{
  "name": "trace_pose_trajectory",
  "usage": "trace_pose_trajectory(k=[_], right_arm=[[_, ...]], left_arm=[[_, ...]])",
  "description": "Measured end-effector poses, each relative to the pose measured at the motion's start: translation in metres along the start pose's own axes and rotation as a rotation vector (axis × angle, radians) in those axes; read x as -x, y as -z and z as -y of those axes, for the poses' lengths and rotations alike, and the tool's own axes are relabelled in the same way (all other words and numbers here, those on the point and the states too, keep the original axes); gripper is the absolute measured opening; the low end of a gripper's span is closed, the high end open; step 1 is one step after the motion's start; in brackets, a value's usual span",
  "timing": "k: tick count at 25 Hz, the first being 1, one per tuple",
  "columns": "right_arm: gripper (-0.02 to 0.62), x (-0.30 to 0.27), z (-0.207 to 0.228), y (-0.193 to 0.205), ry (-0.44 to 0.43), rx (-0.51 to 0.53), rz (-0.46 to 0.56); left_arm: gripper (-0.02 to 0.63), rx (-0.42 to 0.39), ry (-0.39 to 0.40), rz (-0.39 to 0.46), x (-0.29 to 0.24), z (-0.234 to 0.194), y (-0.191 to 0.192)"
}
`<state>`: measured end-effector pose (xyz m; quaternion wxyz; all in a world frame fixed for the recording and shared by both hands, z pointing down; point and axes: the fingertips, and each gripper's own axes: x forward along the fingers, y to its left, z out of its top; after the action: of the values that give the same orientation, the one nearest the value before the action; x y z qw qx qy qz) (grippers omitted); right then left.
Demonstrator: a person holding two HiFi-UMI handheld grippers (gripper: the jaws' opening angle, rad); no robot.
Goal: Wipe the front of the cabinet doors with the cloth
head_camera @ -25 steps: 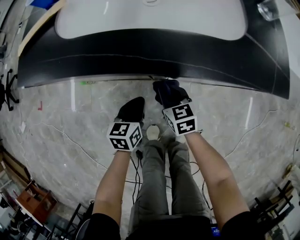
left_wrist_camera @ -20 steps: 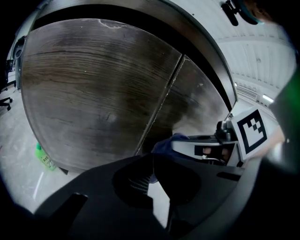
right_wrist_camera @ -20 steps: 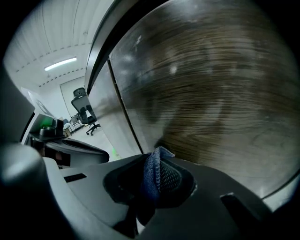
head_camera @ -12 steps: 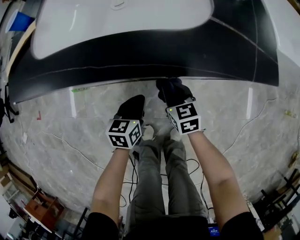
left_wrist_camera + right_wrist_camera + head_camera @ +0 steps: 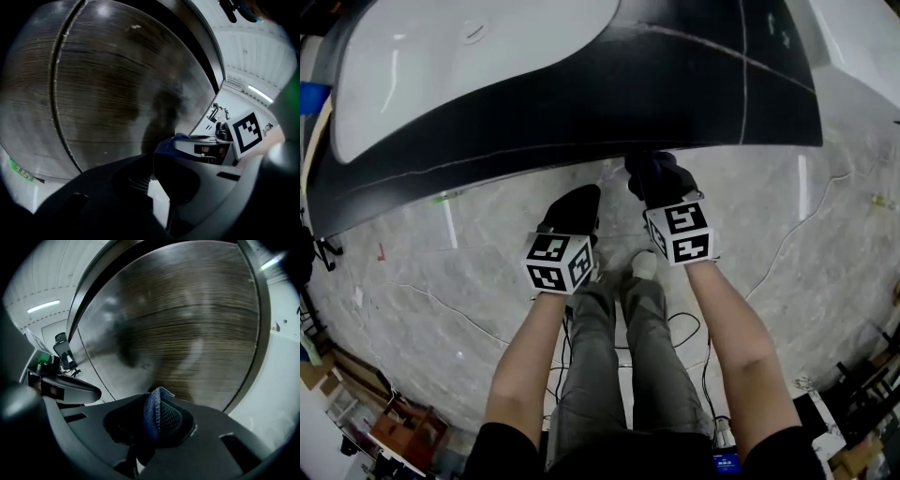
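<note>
Cloth (image 5: 154,408): dark blue, bunched, pinched in the right gripper (image 5: 159,427), whose jaws are clamped on it. A fold pokes out past the tips toward the cabinet door (image 5: 187,324).

The door is the dark wood-grain panel that fills the right gripper view straight ahead of the jaws. We cannot tell whether the cloth is touching it or just off it.

In the head view the cloth (image 5: 661,176) sits right at the front edge of the black counter (image 5: 581,103). The door face is hidden below that overhang.

The left gripper (image 5: 154,190) is closed down to a thin slit with nothing in it. It is aimed at the same wood front (image 5: 117,84), with a door seam (image 5: 58,93) off to its left. It catches the cloth-holding gripper just beside it on its right.

In the head view the left gripper (image 5: 574,208) hangs a little farther back from the counter edge, so we judge the right hand is nearer and is the working one.

Key relation: the door lies dead ahead of the cloth, face-on. The panel's bounding edges (image 5: 257,333) run along either side of the frame and the grain runs crosswise between them.

We judge the coming stroke needs the cloth pressed forward, then dragged along the panel between those edges. The risk is bare jaw tips scraping the door if the cloth fold slips.
</note>
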<state>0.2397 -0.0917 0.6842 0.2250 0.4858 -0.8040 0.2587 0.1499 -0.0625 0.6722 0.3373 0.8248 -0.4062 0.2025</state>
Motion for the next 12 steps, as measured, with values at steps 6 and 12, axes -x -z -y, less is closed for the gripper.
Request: trace_pose_trajectory(k=[6, 12], right_arm=[[0.051, 0.017, 0.045, 0.011, 0.062, -0.009, -0.015], [0.052, 0.029, 0.068, 0.018, 0.105, -0.041, -0.016]], left_arm=[[0.014, -0.019, 0.036, -0.018, -0.024, 0.027, -0.004], [0.014, -0.031, 0.061, -0.026, -0.036, 0.043, -0.006]])
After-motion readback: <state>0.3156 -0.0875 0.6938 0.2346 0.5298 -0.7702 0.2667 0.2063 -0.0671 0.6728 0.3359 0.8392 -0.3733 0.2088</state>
